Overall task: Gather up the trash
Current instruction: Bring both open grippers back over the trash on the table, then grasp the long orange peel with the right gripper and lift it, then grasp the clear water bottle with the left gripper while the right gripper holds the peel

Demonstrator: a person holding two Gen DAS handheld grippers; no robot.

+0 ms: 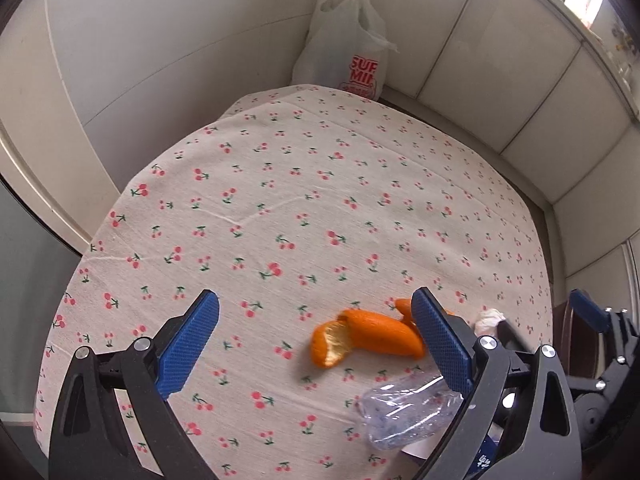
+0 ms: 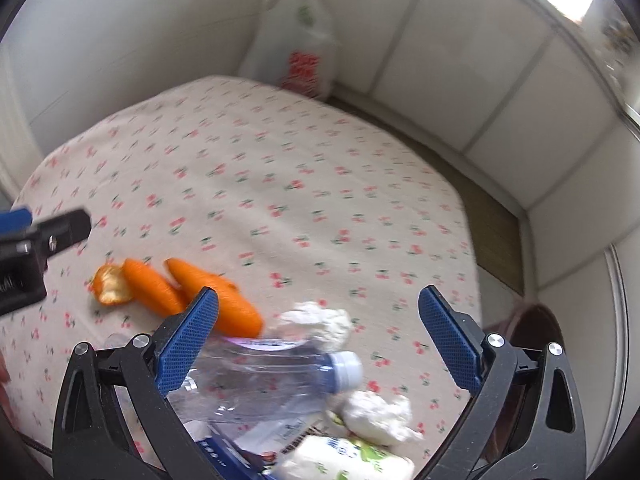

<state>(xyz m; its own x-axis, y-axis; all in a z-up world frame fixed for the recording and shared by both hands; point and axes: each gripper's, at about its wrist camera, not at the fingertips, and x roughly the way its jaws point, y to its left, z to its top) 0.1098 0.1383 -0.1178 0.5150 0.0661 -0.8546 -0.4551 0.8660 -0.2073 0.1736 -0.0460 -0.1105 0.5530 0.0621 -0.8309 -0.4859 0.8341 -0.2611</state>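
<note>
1. Left gripper (image 1: 316, 344): jaws spread wide, nothing between them, hovering over the cherry-print tablecloth (image 1: 304, 184), with the orange peel (image 1: 368, 338) just ahead and toward its right finger.
2. Right gripper (image 2: 320, 340): jaws likewise spread and empty, poised above the clear plastic bottle (image 2: 272, 376); view blurred, so fine detail uncertain.
3. Trash clustered at the near edge of the table: orange peel in curled strips, bottle lying on its side with its white cap pointing right, one crumpled tissue (image 2: 320, 322) just beyond the bottle, a second tissue wad (image 2: 378, 410) near the cap, and printed packaging (image 2: 344, 460) at the very bottom, partly hidden.
4. White plastic bag (image 1: 344, 40) standing at the far corner beyond the table, well apart from the litter; likely the place for the trash.
5. Bottle: probably empty, so light, thin-walled, smooth and apt to roll or buckle. Best taken across the body near the middle, with a gentle squeeze.
6. Peel: soft, limp, light, possibly damp; best pinched across a thick curled section, not a thin tip.
7. Tissues: nearly weightless and compressible; any firm pinch through the middle should do.
8. Risk: nudging the bottle off the table edge while closing.
</note>
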